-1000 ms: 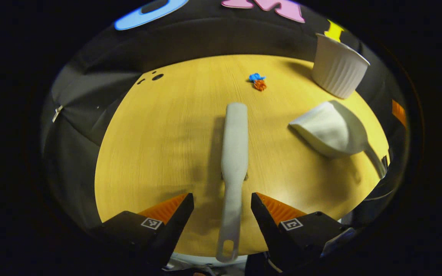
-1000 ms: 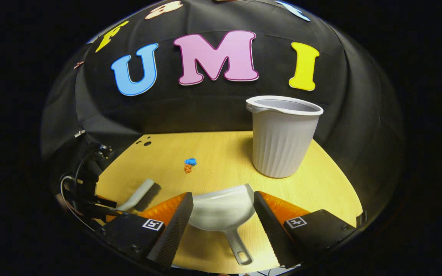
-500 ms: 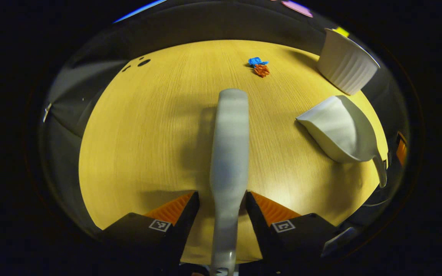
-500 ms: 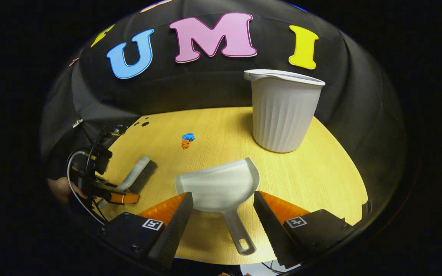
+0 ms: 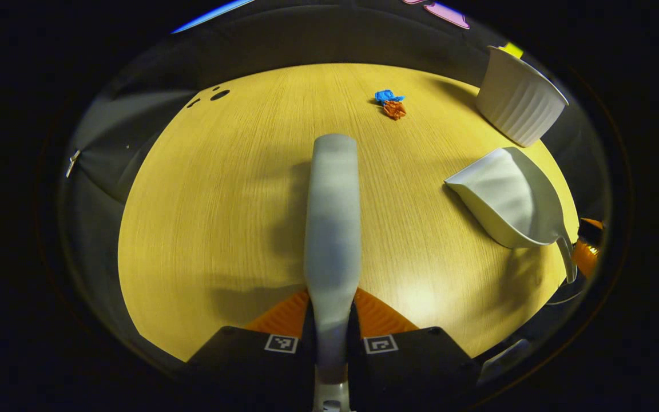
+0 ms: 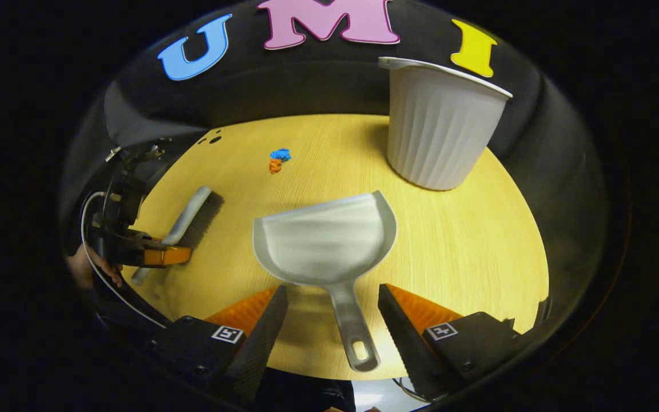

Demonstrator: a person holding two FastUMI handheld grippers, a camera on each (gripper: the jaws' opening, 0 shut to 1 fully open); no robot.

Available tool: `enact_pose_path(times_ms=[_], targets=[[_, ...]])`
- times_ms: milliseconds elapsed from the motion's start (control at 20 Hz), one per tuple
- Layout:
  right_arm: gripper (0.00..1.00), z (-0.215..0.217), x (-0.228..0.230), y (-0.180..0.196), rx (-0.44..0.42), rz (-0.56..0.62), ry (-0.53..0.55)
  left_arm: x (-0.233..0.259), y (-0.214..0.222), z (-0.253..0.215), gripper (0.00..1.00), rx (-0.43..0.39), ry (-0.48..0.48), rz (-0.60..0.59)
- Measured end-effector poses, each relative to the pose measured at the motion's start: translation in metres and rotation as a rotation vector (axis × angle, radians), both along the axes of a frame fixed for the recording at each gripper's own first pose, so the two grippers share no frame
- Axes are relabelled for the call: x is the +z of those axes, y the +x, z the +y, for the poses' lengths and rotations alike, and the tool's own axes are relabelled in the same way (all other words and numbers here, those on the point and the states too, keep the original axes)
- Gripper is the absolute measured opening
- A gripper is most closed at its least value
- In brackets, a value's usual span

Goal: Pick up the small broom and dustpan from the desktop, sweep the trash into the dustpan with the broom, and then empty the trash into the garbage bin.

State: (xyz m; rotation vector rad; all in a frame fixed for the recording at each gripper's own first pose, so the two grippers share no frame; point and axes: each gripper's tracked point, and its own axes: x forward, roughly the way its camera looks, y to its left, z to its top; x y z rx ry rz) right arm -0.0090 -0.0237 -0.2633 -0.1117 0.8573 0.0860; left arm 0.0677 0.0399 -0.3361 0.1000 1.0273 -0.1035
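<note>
Left gripper (image 5: 329, 320): clamped on the broom (image 5: 332, 217) handle, both fingers pressing it; broom lies near the desk (image 5: 221, 217) front edge.
Right gripper (image 6: 332, 312): jaws spread wide either side of the dustpan (image 6: 324, 240) handle, not touching it.
Trash (image 6: 278, 160): blue and orange scraps, mid-desk toward the far edge.
Garbage bin (image 6: 438, 126): upright at the far right edge.
</note>
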Motion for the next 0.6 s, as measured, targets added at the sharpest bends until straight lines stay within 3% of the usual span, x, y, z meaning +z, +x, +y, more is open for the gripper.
enact_pose_path(times_ms=[300, 600], targets=[[0.99, -0.011, -0.021, -0.007, -0.044, 0.125, -0.074, 0.028, -0.009, 0.002, 0.25, -0.002, -0.016, -0.095], [0.95, -0.027, -0.054, 0.004, 0.008, 0.206, -0.193, 0.057, -0.019, 0.007, 0.25, 0.045, -0.074, -0.145]])
